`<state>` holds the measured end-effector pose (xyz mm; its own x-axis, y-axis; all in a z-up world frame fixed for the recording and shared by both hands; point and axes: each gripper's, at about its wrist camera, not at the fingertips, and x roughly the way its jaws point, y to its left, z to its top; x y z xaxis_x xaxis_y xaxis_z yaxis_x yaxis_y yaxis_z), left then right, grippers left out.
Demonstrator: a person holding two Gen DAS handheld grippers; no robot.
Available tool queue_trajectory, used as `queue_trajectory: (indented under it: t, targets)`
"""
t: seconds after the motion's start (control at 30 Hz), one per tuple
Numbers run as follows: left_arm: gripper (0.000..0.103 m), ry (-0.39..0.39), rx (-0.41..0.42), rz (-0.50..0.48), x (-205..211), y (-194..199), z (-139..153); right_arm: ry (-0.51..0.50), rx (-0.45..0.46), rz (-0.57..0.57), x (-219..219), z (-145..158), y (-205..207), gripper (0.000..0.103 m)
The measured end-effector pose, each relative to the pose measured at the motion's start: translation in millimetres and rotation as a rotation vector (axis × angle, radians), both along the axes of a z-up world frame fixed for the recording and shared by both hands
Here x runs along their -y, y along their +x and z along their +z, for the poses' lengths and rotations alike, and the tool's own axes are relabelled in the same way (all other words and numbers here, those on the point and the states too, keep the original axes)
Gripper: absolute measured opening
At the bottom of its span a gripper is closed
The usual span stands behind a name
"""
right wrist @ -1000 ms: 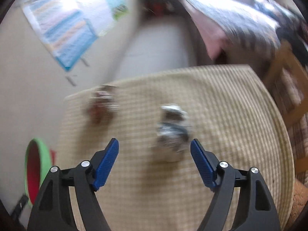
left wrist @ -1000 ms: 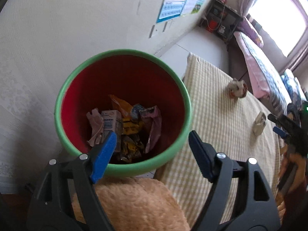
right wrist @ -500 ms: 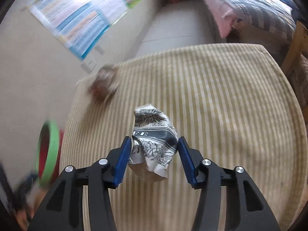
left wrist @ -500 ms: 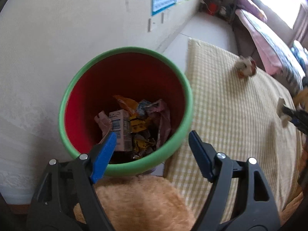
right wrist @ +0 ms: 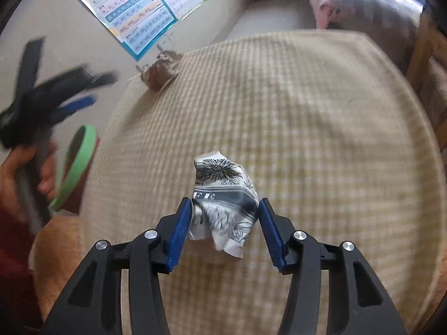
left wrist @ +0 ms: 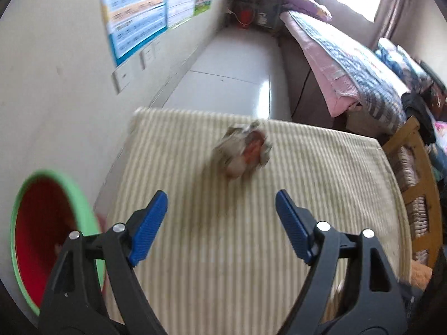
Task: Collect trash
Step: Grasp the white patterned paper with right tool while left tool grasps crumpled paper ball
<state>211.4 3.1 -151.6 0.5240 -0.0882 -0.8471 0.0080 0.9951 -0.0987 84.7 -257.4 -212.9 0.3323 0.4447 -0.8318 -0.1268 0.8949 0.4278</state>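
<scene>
Right gripper (right wrist: 225, 220) pinches a crumpled white wrapper (right wrist: 223, 203) with black floral print and the letters "FE", over the checked cloth surface (right wrist: 321, 139). Left gripper (left wrist: 220, 223) stands spread and empty; beyond it lies a crumpled brownish wrapper (left wrist: 241, 150), with the green-rimmed red bin (left wrist: 42, 229) at left.

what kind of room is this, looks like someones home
Most likely a bedroom in a home, perhaps a child's. A bed with a quilted cover runs along the window side, alphabet-style learning posters hang on the wall, and a table with a checked cloth stands beside a green-rimmed trash bin.
</scene>
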Motion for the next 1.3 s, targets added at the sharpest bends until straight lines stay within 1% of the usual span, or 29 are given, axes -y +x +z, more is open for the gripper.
queue_trajectory:
  t: [0.1,0.13,0.17,0.27,0.37,0.4,0.47,0.5,0.6,0.67,0.7,0.87,0.93,0.97,1.03,1.07,1.1,1.17,1.2,1.23,1.27,1.3]
  targets:
    - [0.077,0.042,-0.024,-0.016,19,28,-9,0.033,-0.016,0.012,-2,2,1,0.052]
    - [0.077,0.04,-0.035,-0.015,24,36,-13,0.049,-0.016,0.02,-1,5,0,0.06]
    - [0.077,0.027,-0.033,-0.022,27,43,-17,0.073,-0.009,0.022,-1,9,-1,0.064]
    - [0.077,0.041,-0.064,0.015,31,63,-32,0.131,0.004,0.033,0,18,-4,0.064]
    - [0.075,0.006,-0.12,0.058,24,79,-49,0.151,0.013,0.034,1,24,-3,0.064]
    - [0.068,0.006,-0.136,0.071,23,82,-52,0.158,0.016,0.029,4,25,-4,0.064]
    - [0.057,-0.005,-0.149,0.07,22,83,-55,0.17,0.011,0.02,8,25,-4,0.064]
    - [0.052,0.006,-0.139,0.069,23,81,-53,0.175,0.007,0.014,12,25,-6,0.064]
    - [0.047,0.031,-0.119,0.04,30,70,-48,0.184,-0.003,-0.004,16,24,-4,0.064]
    - [0.047,0.006,-0.119,0.031,30,56,-46,0.177,-0.003,-0.01,18,24,-6,0.064]
    - [0.047,-0.009,-0.134,0.022,29,49,-46,0.173,-0.004,-0.012,18,23,-6,0.064]
    - [0.048,-0.023,-0.147,0.025,21,18,-50,0.165,-0.015,0.002,13,18,-6,0.064]
    - [0.053,-0.032,-0.153,0.031,18,13,-53,0.157,-0.016,0.008,10,15,-6,0.063]
    - [0.062,-0.03,-0.156,0.042,17,12,-55,0.145,-0.014,0.01,9,14,-6,0.063]
    - [0.064,-0.045,-0.18,0.053,13,13,-62,0.125,-0.007,0.008,8,13,-6,0.063]
    - [0.061,-0.051,-0.182,0.063,12,13,-64,0.121,-0.004,0.004,8,13,-6,0.062]
    - [0.048,-0.058,-0.183,0.064,12,12,-66,0.12,-0.003,-0.001,9,12,-6,0.06]
    - [0.044,-0.045,-0.168,0.067,13,9,-65,0.117,-0.002,-0.012,11,11,-6,0.049]
    - [0.041,-0.038,-0.159,0.062,14,6,-64,0.114,0.0,-0.015,13,10,-5,0.046]
    - [0.041,-0.032,-0.153,0.049,16,1,-63,0.112,-0.001,-0.014,13,10,-5,0.036]
    - [0.04,-0.027,-0.165,0.029,17,-3,-61,0.111,-0.001,-0.012,13,9,-4,0.032]
    - [0.039,-0.019,-0.153,0.017,19,-9,-58,0.117,-0.001,-0.011,14,8,-4,0.03]
